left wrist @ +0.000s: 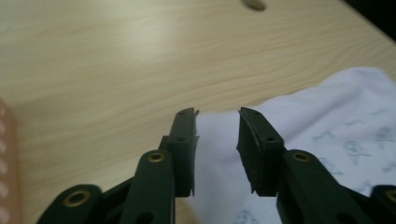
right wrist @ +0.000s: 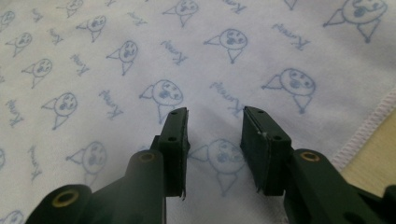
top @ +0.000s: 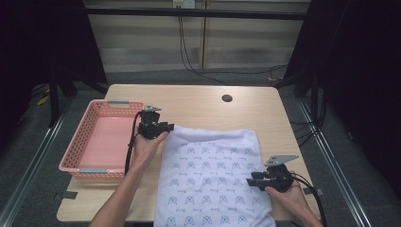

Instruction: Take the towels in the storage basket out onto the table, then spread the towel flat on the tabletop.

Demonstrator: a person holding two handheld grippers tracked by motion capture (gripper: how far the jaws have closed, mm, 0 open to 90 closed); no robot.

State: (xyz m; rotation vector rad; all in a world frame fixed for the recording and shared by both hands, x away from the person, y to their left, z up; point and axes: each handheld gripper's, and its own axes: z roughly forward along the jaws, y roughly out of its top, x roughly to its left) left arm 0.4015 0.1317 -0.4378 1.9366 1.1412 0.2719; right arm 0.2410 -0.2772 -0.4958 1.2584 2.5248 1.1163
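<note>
Already the left gripper (left wrist: 217, 123) straddled the far-left corner of the printed cloth (top: 213, 175), jaws apart, nothing pinched; the right gripper (right wrist: 215, 122) gaped over the near-right edge, ready for folding on the table (top: 246, 109).

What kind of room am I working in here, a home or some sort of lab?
Most likely a lab or recording rig, not a home: the wooden table with a cable hole sits between dark curtains, loose cables run across grey carpet, and both hands hold a gripper over the printed cloth.
</note>
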